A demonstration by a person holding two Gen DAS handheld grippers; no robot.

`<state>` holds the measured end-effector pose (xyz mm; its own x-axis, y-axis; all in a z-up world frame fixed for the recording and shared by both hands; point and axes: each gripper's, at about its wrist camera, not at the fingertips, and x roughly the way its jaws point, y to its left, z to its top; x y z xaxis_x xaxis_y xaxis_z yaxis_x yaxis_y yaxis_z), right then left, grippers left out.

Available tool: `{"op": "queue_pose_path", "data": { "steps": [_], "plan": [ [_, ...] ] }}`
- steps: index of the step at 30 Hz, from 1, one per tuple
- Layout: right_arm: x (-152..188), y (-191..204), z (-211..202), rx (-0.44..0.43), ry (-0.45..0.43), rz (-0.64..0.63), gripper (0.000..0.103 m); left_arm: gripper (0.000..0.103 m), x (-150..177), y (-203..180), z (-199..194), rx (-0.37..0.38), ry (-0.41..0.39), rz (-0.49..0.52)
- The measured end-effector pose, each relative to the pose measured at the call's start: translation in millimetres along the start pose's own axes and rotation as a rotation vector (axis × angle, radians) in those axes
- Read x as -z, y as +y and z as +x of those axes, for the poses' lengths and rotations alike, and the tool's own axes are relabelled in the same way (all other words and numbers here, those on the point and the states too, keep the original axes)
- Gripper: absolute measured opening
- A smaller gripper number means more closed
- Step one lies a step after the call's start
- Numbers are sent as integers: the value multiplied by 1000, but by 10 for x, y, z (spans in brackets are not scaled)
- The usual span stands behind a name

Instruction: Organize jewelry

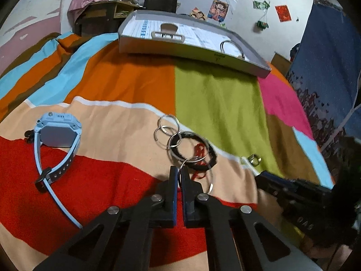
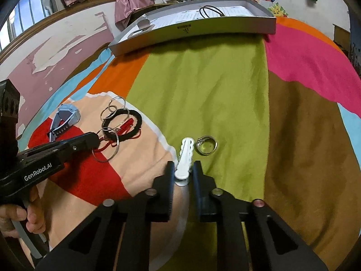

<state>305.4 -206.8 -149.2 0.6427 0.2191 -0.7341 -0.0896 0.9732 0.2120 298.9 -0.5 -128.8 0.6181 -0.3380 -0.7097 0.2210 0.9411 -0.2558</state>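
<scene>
Linked key rings (image 1: 168, 127) with black bangle (image 1: 191, 150) and red cord (image 1: 199, 149) lying on the blanket; white clip (image 2: 185, 158) lying beside a ring (image 2: 206, 145); blue watch (image 1: 57, 133) resting nearby.

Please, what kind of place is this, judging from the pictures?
Probably a bedroom at home. The jewelry lies on a striped multicolour blanket spread like bedding, cartoon posters hang on the white wall, and a desk with a dark chair stands behind.

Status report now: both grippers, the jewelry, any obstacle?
Left gripper shut on metal ring. Right gripper shut on white clip. Tray path unobstructed.
</scene>
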Motion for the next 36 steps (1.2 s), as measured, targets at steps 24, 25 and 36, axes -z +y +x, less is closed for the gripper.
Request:
{"op": "queue_pose_path", "data": {
  "steps": [24, 25, 36],
  "plan": [
    [-59, 98, -433, -103, -115, 13, 14, 3, 0, -97, -619, 17, -70, -75],
    [-58, 102, -443, -105, -119, 14, 14, 3, 4, -110, -636, 16, -74, -73],
    [-78, 134, -591, -130, -164, 12, 14, 3, -12, -307, -831, 13, -151, -15]
  ]
}}
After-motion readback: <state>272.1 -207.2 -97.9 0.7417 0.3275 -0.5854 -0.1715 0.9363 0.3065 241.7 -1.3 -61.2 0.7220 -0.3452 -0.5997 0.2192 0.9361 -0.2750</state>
